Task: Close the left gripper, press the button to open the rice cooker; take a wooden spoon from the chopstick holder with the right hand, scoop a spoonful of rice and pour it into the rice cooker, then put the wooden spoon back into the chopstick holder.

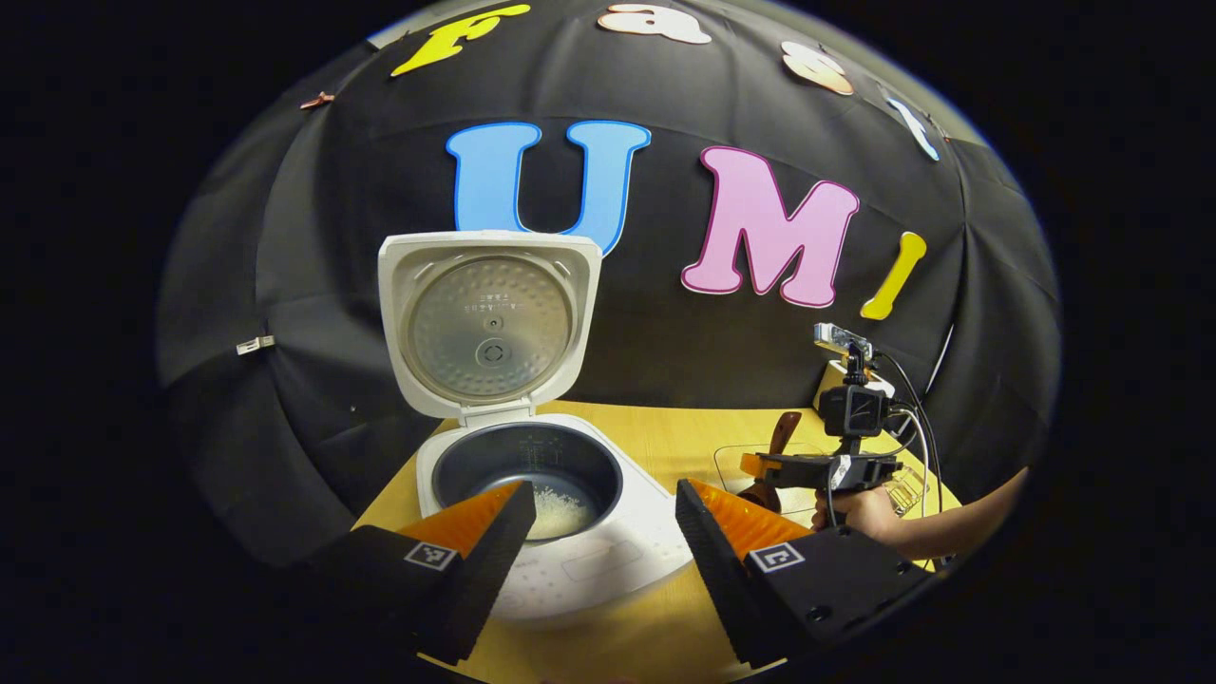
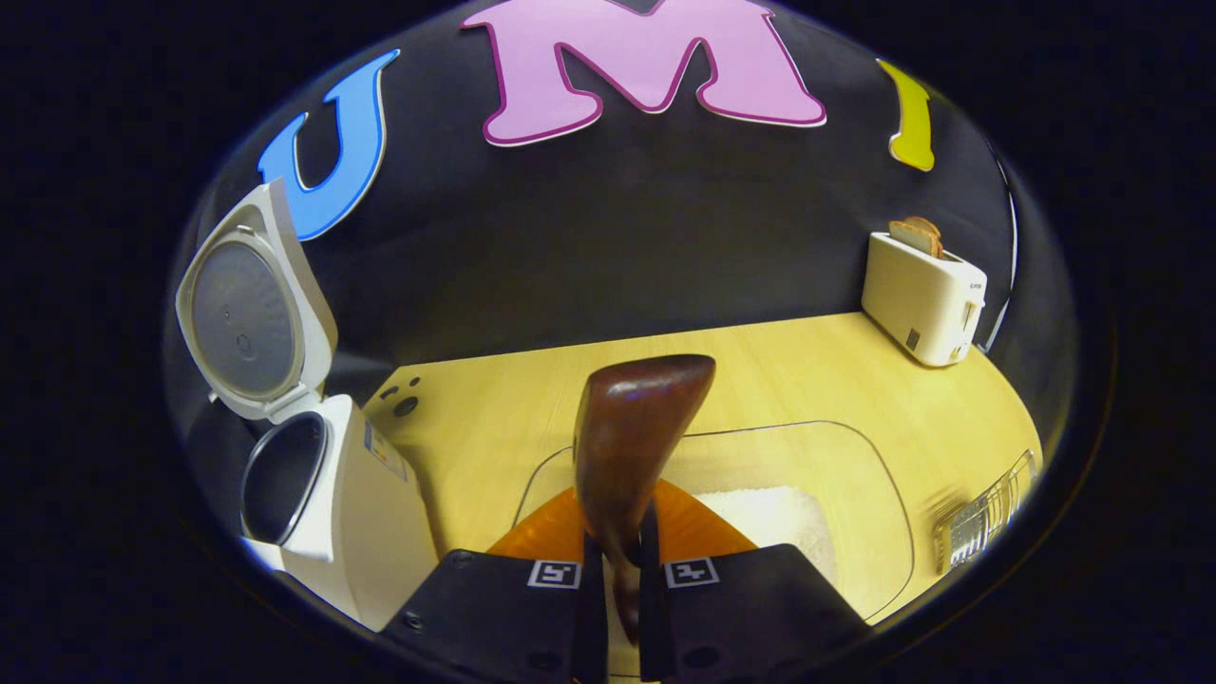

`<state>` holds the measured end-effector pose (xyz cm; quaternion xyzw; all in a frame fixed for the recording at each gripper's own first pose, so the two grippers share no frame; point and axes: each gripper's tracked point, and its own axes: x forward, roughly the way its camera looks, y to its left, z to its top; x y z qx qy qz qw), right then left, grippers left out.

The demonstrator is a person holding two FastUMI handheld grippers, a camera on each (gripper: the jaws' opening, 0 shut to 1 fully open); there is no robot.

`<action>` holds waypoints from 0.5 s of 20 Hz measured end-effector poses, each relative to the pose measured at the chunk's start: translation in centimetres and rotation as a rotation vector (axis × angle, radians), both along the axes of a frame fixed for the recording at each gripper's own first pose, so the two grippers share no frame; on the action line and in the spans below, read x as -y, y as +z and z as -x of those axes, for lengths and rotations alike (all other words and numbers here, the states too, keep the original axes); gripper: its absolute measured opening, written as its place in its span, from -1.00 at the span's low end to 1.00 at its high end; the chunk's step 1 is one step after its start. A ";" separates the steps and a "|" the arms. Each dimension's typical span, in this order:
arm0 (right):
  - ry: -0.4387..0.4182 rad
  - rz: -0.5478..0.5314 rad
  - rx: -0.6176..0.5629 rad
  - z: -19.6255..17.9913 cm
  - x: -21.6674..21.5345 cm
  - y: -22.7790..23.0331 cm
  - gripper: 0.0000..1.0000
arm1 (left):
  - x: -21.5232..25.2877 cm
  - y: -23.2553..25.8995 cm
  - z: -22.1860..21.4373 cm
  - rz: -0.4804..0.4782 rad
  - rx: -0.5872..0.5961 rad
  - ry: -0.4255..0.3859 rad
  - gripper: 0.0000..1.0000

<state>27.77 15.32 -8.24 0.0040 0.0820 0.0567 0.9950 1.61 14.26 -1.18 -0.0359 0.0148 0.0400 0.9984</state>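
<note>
— Rice cooker (image 1: 560, 532): where do you see it now?

— It stands on the yellow table (image 1: 655, 636), in front of your left gripper (image 1: 600, 532). Its lid (image 1: 489, 323) is up, almost upright, and you can look into the dark inner pot (image 1: 527, 465). A small heap of rice (image 1: 560, 513) lies at the bottom of the pot.

— And your left gripper, how is it?

— Your left gripper is released: the two orange-and-black fingers (image 1: 475, 541) stand wide apart and hold nothing. They hover just before the front of the cooker.

— What about the wooden spoon?

— Your right gripper (image 2: 622, 560) is clenched on the wooden spoon (image 2: 632, 446). Both fingers press on the handle, and the dark brown bowl of the spoon points up and away from you. In the left gripper view you see this gripper (image 1: 760, 467) to the right, with a hand (image 1: 855, 513) behind it.

— Where is it over the table?

— It is above the clear glass dish (image 2: 883, 494) that has white rice (image 2: 769, 518) in it. I cannot tell if there is rice in the spoon. The cooker (image 2: 323, 513) is well apart to the left, a white toaster (image 2: 926, 299) with bread stands far right, and a metal rack (image 2: 983, 518) is at the right edge.
</note>
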 end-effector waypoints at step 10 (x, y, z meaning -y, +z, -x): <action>-0.031 -0.191 -0.059 2.5 1.1 1.1 -0.65 | 0.6 0.4 -0.2 -0.025 0.015 -0.015 0.92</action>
